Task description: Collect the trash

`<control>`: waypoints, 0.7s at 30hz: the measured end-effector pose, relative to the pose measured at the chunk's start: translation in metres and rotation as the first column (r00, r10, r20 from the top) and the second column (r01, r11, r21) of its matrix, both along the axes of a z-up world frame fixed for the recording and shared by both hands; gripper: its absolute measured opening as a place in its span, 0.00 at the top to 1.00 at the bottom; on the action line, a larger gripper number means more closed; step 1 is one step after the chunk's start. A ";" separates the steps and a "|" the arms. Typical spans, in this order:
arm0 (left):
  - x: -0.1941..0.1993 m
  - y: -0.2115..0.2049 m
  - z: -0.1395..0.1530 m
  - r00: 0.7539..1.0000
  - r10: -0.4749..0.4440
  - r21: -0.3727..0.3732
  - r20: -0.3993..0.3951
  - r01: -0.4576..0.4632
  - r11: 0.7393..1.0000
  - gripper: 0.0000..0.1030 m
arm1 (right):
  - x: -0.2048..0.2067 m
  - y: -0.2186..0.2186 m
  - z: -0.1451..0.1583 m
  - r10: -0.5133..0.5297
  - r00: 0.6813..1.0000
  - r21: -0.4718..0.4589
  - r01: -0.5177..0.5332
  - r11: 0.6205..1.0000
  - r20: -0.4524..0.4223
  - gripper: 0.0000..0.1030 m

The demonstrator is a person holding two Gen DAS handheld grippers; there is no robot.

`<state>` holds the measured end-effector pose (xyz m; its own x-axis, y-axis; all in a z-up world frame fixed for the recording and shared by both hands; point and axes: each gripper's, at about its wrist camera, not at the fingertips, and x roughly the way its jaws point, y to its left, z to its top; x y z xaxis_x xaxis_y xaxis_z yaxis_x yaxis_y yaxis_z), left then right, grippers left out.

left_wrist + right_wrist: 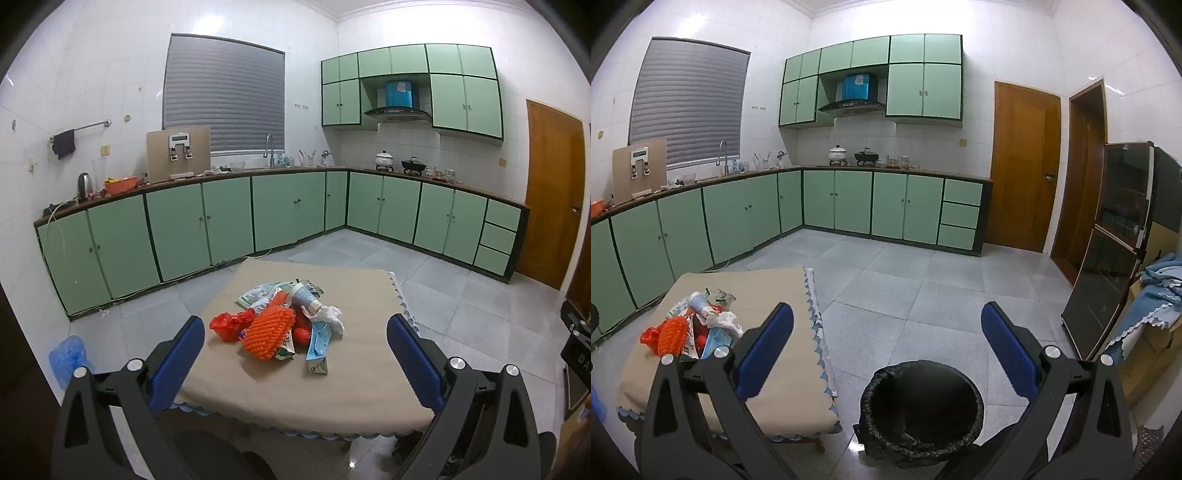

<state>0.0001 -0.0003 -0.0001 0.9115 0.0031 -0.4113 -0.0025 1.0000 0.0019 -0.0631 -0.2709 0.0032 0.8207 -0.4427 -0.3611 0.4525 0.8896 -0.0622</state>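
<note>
A heap of mixed trash (284, 325) is seen on a low table covered with a beige scallop-edged cloth (362, 376), roughly at the middle of the cloth. In the heap an orange foam fruit net (267, 334) lies at the front, a crumpled red plastic wrapper (231, 325) touches it on the side toward the green cabinets, a flattened blue-and-white carton (318, 345) lies on its other side, and a pale blue paper cup (304, 297) and a crumpled white tissue (325, 315) rest behind it.

The left gripper (295, 363) is held spread wide above the near edge of the table, with nothing between its blue pads (179, 363), and is aimed at the heap. The right gripper (886, 352) is likewise spread and empty, and is held over the floor beside the table, above a round bin lined with a black bag (921, 410). The bin stands just beside the table's corner.

No piece appears to have been collected yet; a first pick is judged to be the step in hand.

Because the pieces overlap and touch, a neighbour could be dragged off the cloth when one is lifted. The foam net and the tissue are likely to compress, so a shallow pinch could slip. The cloth itself could be caught if the pads are closed too low.
</note>
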 end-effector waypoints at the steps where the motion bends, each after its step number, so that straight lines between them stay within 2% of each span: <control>1: 0.000 0.000 0.000 1.000 0.000 0.000 0.001 0.000 1.000 0.06 | 0.000 0.000 0.000 0.000 1.000 0.000 0.000 1.000 -0.001 0.05; 21: 0.000 0.000 0.000 1.000 -0.001 0.002 0.001 0.001 1.000 0.06 | -0.001 -0.006 0.003 -0.003 1.000 0.007 0.003 1.000 0.004 0.05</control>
